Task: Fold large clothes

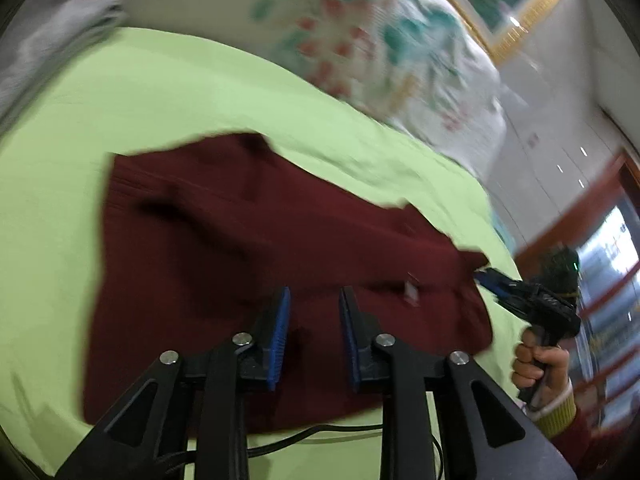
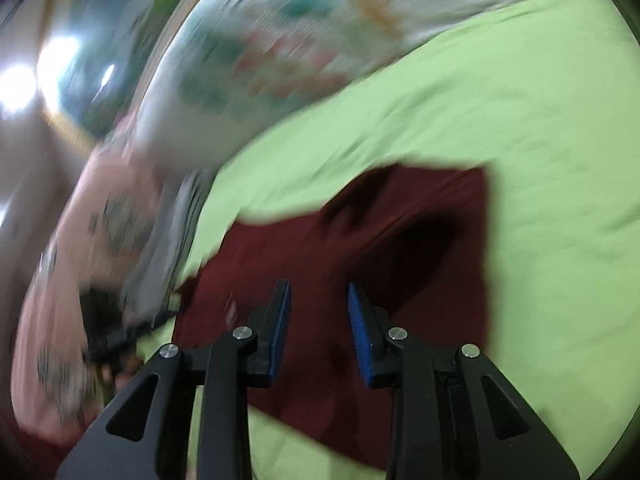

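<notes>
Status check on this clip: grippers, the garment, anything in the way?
Left gripper open, nothing between pads. Right gripper open, empty. Maroon garment lying partly folded on green sheet. Floral quilt bunched behind; not obstructing.

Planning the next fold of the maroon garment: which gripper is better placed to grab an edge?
Probably right: in the left wrist view the right gripper sits open at the maroon garment corner; the left gripper hovers open over its middle.

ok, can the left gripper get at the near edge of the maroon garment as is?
Probably yes. The left gripper is open, nothing between its pads, above the maroon garment, which lies flat on the green sheet with nothing covering that edge.
</notes>
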`<state>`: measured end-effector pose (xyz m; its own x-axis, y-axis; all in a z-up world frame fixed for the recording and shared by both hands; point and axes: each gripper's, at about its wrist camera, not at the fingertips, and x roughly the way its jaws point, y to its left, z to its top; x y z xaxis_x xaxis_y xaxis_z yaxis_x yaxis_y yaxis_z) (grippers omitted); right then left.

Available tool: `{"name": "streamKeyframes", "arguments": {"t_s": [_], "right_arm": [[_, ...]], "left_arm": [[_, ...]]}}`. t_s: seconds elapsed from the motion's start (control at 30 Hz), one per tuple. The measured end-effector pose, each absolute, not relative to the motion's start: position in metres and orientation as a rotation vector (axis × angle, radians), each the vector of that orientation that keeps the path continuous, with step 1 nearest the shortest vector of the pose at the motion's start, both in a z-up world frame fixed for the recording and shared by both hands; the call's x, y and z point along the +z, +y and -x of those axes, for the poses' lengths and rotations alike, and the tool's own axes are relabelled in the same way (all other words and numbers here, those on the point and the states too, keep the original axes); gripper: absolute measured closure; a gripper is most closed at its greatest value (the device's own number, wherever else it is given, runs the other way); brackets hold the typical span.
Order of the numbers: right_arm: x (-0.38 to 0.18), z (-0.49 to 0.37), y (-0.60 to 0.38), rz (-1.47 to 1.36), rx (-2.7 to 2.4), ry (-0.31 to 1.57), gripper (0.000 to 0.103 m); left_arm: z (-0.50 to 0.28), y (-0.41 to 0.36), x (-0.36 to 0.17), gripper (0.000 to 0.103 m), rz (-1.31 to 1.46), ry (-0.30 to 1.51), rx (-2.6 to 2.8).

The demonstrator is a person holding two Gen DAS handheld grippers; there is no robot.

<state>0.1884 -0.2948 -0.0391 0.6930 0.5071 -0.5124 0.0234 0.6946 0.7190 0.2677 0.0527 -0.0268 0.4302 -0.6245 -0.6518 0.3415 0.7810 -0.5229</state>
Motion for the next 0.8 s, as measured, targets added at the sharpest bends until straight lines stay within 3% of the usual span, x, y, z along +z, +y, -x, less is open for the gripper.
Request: {"name": "streamKeyframes", "arguments": {"t_s": [0.17, 0.23, 0.27, 0.4, 0.53, 0.8], "right_arm": [[-0.055, -0.216, -0.238, -0.541, 0.365, 0.929, 0.071], [-0.057, -0.227, -0.243, -0.529, 0.333, 0.925, 0.071], [-0.06, -0.234, -0.252, -0.528, 0.292, 0.917, 0.071], [-0.071, -0.259, -0.293, -0.606, 0.155, 0.877, 0.074], [-0.078, -0.273, -0.331, -0.697, 0.06, 0.819, 0.073], [-0.055, -0.238, -0.337, -0.741, -0.011, 0.722, 0.07]], "left_arm": [[-0.278, 0.003, -0.043, 0.079, 0.275, 1.008, -0.676], [-0.292, -0.003, -0.053, 0.081, 0.26, 1.035, -0.654], [-0.299, -0.002, -0.056, 0.087, 0.26, 1.039, -0.64], [-0.336, 0.016, -0.057, 0.088, 0.301, 1.012, -0.557], [-0.368, 0.047, -0.052, 0.079, 0.365, 0.982, -0.449], [-0.346, 0.097, -0.05, 0.078, 0.453, 0.964, -0.368]]}}
